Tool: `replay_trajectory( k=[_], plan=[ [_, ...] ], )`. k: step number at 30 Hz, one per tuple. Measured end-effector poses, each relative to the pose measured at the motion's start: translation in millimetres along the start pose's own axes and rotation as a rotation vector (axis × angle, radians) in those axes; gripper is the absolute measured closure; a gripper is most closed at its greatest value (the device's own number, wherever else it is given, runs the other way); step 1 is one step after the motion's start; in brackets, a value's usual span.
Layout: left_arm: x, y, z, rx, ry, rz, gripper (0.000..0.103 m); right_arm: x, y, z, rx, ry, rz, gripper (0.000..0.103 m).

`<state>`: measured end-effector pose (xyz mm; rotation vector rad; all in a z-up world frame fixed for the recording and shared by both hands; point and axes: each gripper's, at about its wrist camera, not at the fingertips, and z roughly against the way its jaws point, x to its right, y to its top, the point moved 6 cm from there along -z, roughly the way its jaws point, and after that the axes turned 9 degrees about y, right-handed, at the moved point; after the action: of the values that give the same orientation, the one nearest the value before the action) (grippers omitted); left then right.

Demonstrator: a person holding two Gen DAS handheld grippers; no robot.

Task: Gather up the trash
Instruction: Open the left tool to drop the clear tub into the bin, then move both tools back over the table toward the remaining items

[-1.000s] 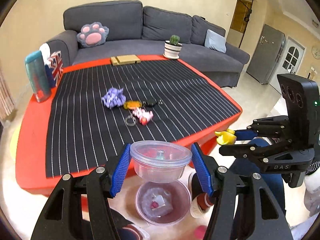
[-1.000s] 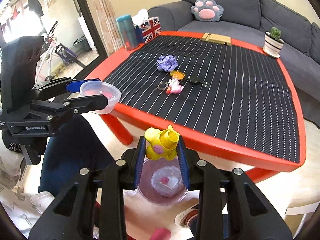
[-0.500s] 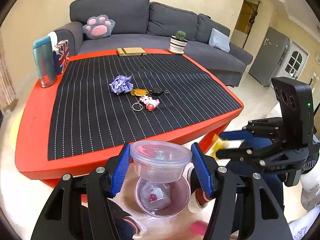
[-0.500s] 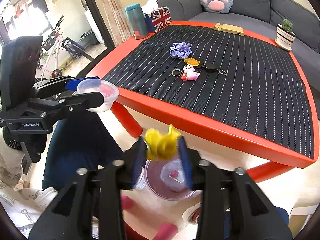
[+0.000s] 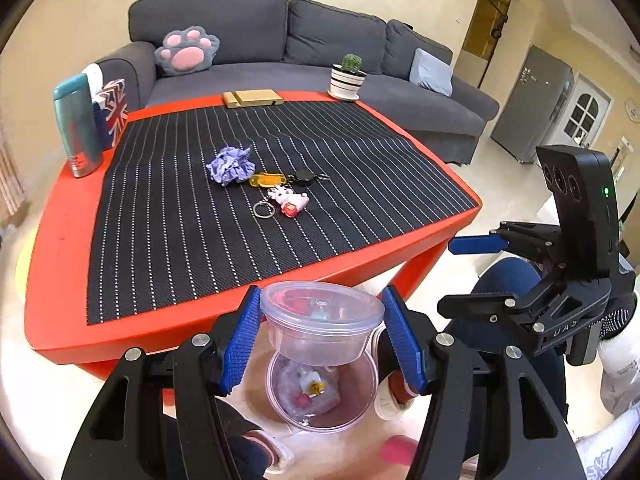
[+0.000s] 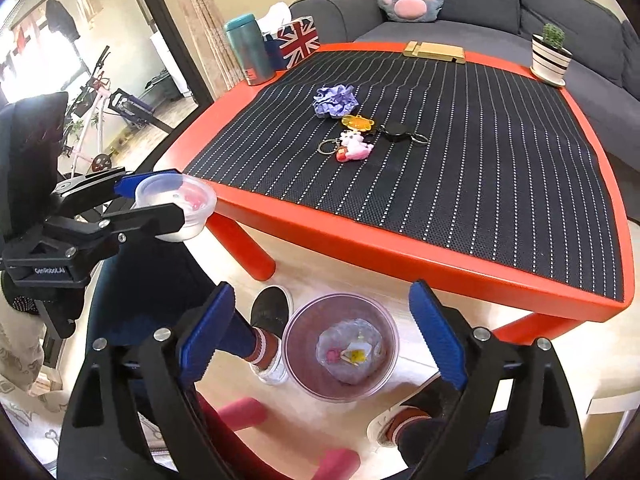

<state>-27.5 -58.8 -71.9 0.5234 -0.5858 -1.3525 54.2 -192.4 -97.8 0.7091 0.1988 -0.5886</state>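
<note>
My left gripper [image 5: 322, 336] is shut on a clear plastic tub with a lid [image 5: 320, 320], held off the table's near edge above a round pink bin [image 5: 280, 400] on the floor; it also shows in the right wrist view [image 6: 176, 204]. My right gripper [image 6: 320, 344] is open and empty above the bin [image 6: 296, 344]. A yellow crumpled scrap [image 6: 356, 354] lies in the bin with other trash. A purple paper wad [image 6: 335, 99] lies on the striped mat, also in the left wrist view [image 5: 231, 164].
The red table [image 5: 60, 248] holds key rings [image 6: 354, 140], a teal flask [image 5: 76, 124], a flag tissue box [image 5: 114, 114], a wooden stand [image 5: 252, 98] and a potted cactus [image 5: 347, 78]. A grey sofa [image 5: 248, 28] is behind. The person's feet [image 6: 272, 320] flank the bin.
My right gripper opened and let go of the yellow scrap, which fell into the bin. My left gripper still holds the tub.
</note>
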Motion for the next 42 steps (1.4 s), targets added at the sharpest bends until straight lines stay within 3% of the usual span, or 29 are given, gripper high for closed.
replay_trajectory(
  k=[14, 16, 17, 20, 42],
  plan=[
    [22.6, -2.7, -5.8, -0.032, -0.026, -0.060, 0.043, 12.6, -4.3, 20.9, 0.037, -0.026, -0.034, 0.014],
    [23.5, -0.2, -4.1, -0.023, -0.031, -0.051, 0.026, 13.7, -3.5, 22.0, 0.040, -0.027, -0.036, 0.014],
    [22.8, 1.4, -2.0, -0.006, -0.032, -0.043, 0.012, 14.1, -3.0, 22.5, 0.041, -0.028, -0.036, 0.014],
    [18.5, 3.7, -4.6, -0.012, -0.017, -0.031, 0.009, 13.9, -2.7, 22.4, 0.038, -0.026, -0.033, 0.012],
    [5.6, -0.2, -6.4, -0.033, 0.006, 0.011, 0.008, 8.7, -2.8, 16.0, 0.028, -0.015, -0.027, 0.009]
  ],
)
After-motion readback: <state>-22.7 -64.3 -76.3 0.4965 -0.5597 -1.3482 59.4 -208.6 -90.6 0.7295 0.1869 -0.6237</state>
